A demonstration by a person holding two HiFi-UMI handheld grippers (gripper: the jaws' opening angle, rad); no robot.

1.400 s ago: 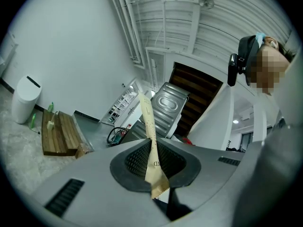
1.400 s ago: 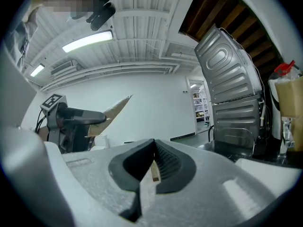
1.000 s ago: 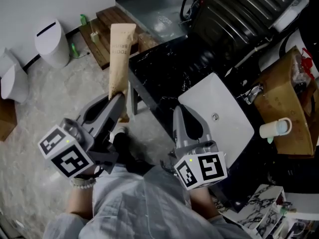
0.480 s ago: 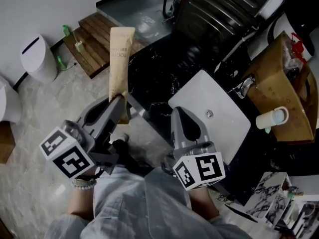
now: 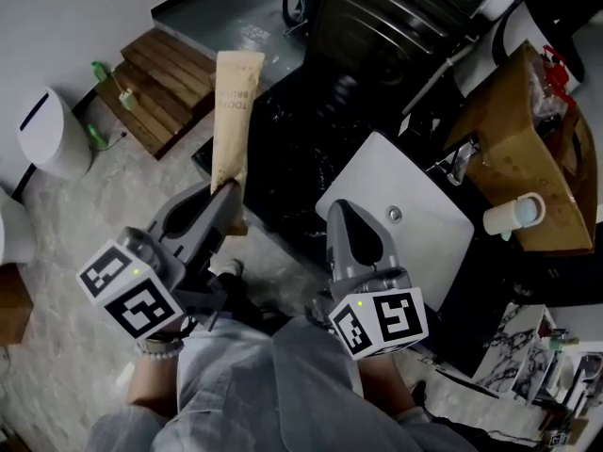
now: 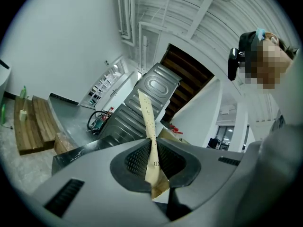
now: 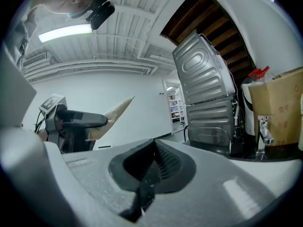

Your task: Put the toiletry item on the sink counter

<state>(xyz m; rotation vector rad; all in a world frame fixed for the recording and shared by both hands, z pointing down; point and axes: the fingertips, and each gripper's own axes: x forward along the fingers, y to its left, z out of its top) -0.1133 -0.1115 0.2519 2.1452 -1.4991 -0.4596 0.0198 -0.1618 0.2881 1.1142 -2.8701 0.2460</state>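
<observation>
My left gripper (image 5: 226,194) is clamped on the crimped, saw-toothed end of a flat tan paper toothbrush packet (image 5: 232,111). The packet is held in the air near the edge of the glossy black veined counter (image 5: 301,158), left of the white rectangular basin (image 5: 431,243). My right gripper (image 5: 341,213) is closed on nothing.

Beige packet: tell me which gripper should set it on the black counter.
Left gripper. Its jaws clamp the beige packet near the black counter; the right gripper is shut, empty, over the white basin.
</observation>
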